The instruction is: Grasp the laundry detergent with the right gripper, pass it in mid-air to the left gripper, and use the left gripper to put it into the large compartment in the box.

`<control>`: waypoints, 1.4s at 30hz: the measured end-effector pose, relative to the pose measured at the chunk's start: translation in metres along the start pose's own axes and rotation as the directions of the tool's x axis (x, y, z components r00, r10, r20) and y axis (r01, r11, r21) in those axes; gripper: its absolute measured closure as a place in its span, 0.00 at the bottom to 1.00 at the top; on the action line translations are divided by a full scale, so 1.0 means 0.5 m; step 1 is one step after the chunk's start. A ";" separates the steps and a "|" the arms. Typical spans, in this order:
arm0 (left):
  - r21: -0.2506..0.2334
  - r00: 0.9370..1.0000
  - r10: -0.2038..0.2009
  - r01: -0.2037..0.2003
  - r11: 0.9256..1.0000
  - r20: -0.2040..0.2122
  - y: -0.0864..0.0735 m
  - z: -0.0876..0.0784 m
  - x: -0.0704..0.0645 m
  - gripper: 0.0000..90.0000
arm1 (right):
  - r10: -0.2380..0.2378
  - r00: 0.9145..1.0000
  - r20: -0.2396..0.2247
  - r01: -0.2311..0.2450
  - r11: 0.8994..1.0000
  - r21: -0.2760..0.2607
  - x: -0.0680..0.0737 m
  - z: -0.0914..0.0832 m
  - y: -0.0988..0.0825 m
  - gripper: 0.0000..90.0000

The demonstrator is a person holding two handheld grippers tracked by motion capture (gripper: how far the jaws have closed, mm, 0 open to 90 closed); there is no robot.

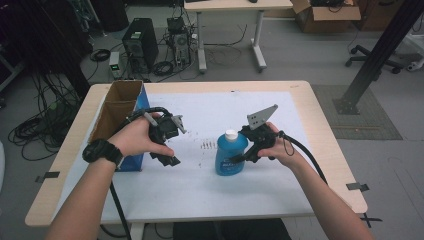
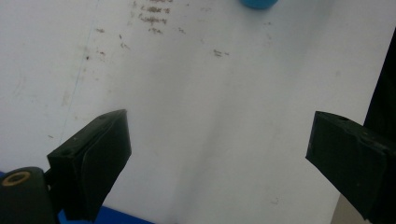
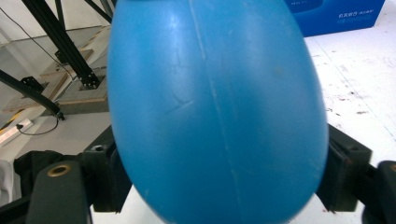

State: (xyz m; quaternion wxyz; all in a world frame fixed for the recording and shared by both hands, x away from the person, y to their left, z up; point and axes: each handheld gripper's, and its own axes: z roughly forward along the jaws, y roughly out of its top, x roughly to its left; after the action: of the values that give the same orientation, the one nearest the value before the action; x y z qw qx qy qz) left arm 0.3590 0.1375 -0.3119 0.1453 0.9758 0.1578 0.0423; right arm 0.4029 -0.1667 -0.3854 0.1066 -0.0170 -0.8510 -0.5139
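Near the middle of the table (image 1: 300, 100), right gripper (image 1: 245, 156) pinching the blue bottle (image 1: 230, 155) on both sides, left gripper (image 1: 167, 155) spread wide over bare top, so maybe slipping and tipping if squeezed too softly.

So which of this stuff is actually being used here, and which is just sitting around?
In use:
- blue bottle with a white cap, standing on the table, clamped by the right gripper
- left gripper, jaws open, holding nothing

Just lying about:
- open cardboard box with blue sides at the table's left edge
- white table cover, scuffed with dark marks
- computer tower and cables on the floor
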 end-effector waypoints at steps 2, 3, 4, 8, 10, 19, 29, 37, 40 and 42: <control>0.002 1.000 0.000 0.000 1.000 -0.001 0.000 0.000 0.000 0.08 | -0.006 1.000 0.000 0.006 1.000 -0.001 0.000 0.001 -0.001 0.27; 0.001 1.000 0.000 0.000 1.000 -0.001 0.000 0.000 0.000 0.08 | -0.007 1.000 0.001 0.007 1.000 -0.001 0.001 0.001 -0.001 0.28; 0.001 1.000 -0.001 0.001 1.000 -0.001 0.000 0.000 0.000 0.08 | -0.008 1.000 0.004 0.008 1.000 -0.001 0.002 0.001 -0.001 0.29; 0.003 1.000 0.000 0.000 1.000 0.000 0.000 0.001 0.001 0.08 | -0.016 1.000 0.010 0.016 1.000 -0.004 0.002 0.000 -0.003 0.35; 0.001 1.000 -0.001 0.001 1.000 0.001 0.001 0.001 0.000 0.08 | -0.021 1.000 0.010 0.021 1.000 -0.003 0.003 0.000 -0.005 0.37; 0.001 1.000 0.002 -0.002 1.000 0.002 0.002 0.002 0.002 0.08 | -0.035 0.999 0.023 0.035 0.999 -0.008 0.004 0.000 -0.010 0.43; -0.008 1.000 0.004 -0.004 1.000 -0.002 0.002 -0.009 0.002 0.08 | -0.044 0.999 0.029 0.044 0.999 -0.004 0.005 0.000 -0.003 0.45; -0.017 1.000 0.014 -0.014 1.000 -0.011 0.003 -0.027 0.001 0.08 | -0.051 0.998 0.036 0.051 0.999 -0.013 0.008 -0.015 0.023 0.46; -0.026 1.000 0.018 -0.019 0.999 -0.012 0.007 -0.039 0.000 0.08 | -0.055 0.998 0.038 0.056 0.998 -0.012 0.010 -0.024 0.038 0.46; -0.032 1.000 0.022 -0.023 0.999 -0.019 0.010 -0.049 -0.001 0.08 | -0.059 0.997 0.043 0.059 0.998 -0.005 0.012 -0.028 0.049 0.46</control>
State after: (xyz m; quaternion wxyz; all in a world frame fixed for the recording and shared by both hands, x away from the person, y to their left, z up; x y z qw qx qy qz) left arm 0.3569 0.1394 -0.2873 0.1592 0.9746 0.1473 0.0558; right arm 0.4030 -0.1679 -0.3565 0.0731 -0.0030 -0.8517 -0.5189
